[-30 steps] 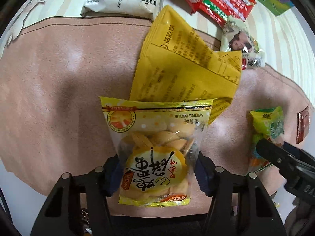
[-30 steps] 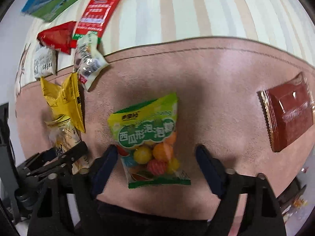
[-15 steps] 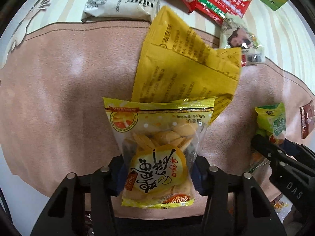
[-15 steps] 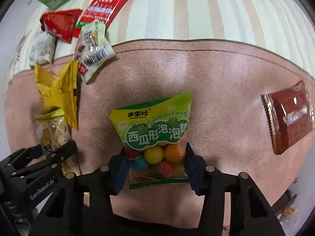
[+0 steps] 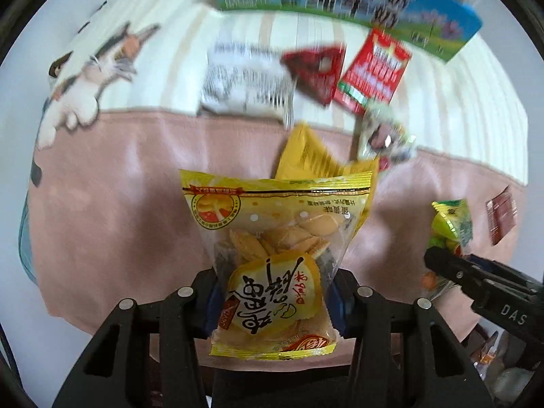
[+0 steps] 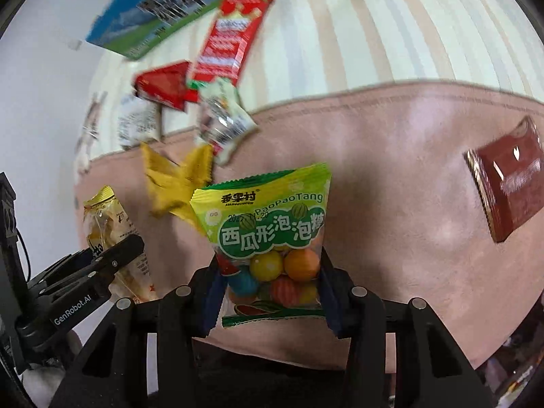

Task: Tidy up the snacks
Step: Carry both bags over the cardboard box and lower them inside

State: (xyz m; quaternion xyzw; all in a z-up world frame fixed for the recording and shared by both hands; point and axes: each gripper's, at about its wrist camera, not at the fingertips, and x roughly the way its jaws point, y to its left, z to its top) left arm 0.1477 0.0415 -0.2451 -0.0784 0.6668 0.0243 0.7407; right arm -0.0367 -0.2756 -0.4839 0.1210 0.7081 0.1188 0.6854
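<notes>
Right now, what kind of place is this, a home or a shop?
Probably a home, perhaps a bed or sofa: a soft pink blanket lies over a striped sheet, a cartoon cat print decorates the fabric, and loose snack packets lie scattered on them.

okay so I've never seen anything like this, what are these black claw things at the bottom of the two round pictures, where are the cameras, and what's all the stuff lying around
No robot here: a person holds a two-fingered black tool in each hand, and a fisheye camera on each one looks forward along its fingers, hence the round, bent pictures.

The left-hand camera shows the left tool shut on a yellow biscuit bag. The right-hand camera shows the right tool shut on a green bag of round coloured candies. Each tool also appears at the edge of the other's picture.

Below them lies a pink mat on a striped cloth. On the mat: a crumpled yellow packet and a dark red packet. Farther back, blurred by motion: a white packet, two red packets, a small pale packet and a blue-green box.
</notes>
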